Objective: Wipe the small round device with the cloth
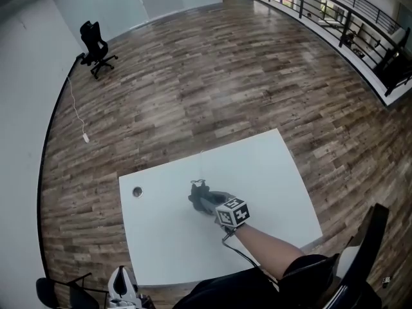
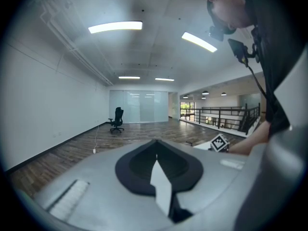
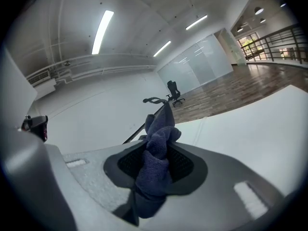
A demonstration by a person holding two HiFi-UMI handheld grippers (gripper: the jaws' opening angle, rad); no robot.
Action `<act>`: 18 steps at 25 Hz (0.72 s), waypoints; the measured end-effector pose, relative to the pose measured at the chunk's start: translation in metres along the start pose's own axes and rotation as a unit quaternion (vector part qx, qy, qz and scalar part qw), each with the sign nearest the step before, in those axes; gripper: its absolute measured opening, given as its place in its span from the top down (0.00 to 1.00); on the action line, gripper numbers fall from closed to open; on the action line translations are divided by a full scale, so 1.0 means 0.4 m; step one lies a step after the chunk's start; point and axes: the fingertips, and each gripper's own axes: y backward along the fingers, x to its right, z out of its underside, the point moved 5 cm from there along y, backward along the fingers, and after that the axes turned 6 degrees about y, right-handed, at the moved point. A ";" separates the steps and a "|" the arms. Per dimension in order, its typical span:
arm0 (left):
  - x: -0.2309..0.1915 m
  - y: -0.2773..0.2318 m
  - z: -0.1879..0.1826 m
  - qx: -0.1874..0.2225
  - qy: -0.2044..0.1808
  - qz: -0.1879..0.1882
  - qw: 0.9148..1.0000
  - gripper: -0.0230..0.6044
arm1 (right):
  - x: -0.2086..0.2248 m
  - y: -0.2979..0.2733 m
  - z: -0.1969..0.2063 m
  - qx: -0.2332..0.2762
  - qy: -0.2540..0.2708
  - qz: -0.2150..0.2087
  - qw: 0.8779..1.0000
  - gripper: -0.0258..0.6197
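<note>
The small round device (image 1: pixel 136 191) is a flat grey disc near the left edge of the white table (image 1: pixel 270 172). My right gripper (image 1: pixel 214 203) hangs over the table's middle, to the right of the device and apart from it, shut on a bunched dark blue cloth (image 1: pixel 202 194). In the right gripper view the cloth (image 3: pixel 157 153) is pinched between the jaws of the right gripper (image 3: pixel 156 163) and sticks out past them. My left gripper (image 1: pixel 122 284) is low, off the table's near left corner. In the left gripper view the left gripper (image 2: pixel 156 150) has its tips together with nothing held.
A black office chair (image 1: pixel 95 49) stands far off on the wood floor, with a white cable (image 1: pixel 78 114) trailing along the wall. A railing (image 1: pixel 347 18) runs along the far right. Another dark chair's back (image 1: pixel 367 250) is by my right arm.
</note>
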 end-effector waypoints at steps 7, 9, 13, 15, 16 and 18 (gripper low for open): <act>0.014 -0.009 -0.004 -0.001 0.001 0.005 1.000 0.95 | 0.064 0.050 0.003 0.011 -0.049 0.032 0.998 0.79; 0.016 -0.006 -0.006 -0.001 0.004 0.003 1.000 0.95 | 0.071 0.053 0.012 0.001 -0.047 0.040 0.998 0.79; 0.010 0.001 0.001 -0.004 0.005 -0.004 1.000 0.95 | 0.085 0.060 0.046 -0.035 -0.018 0.056 0.998 0.79; 0.014 -0.002 0.006 -0.008 0.008 -0.004 1.000 0.95 | 0.087 0.064 0.072 -0.063 0.007 0.063 0.996 0.79; 0.018 -0.006 0.008 -0.008 0.009 -0.004 1.000 0.95 | 0.089 0.066 0.087 -0.079 0.020 0.064 0.995 0.79; 0.027 -0.016 0.016 -0.006 0.009 -0.001 1.000 0.95 | 0.093 0.072 0.122 -0.120 0.043 0.062 0.990 0.79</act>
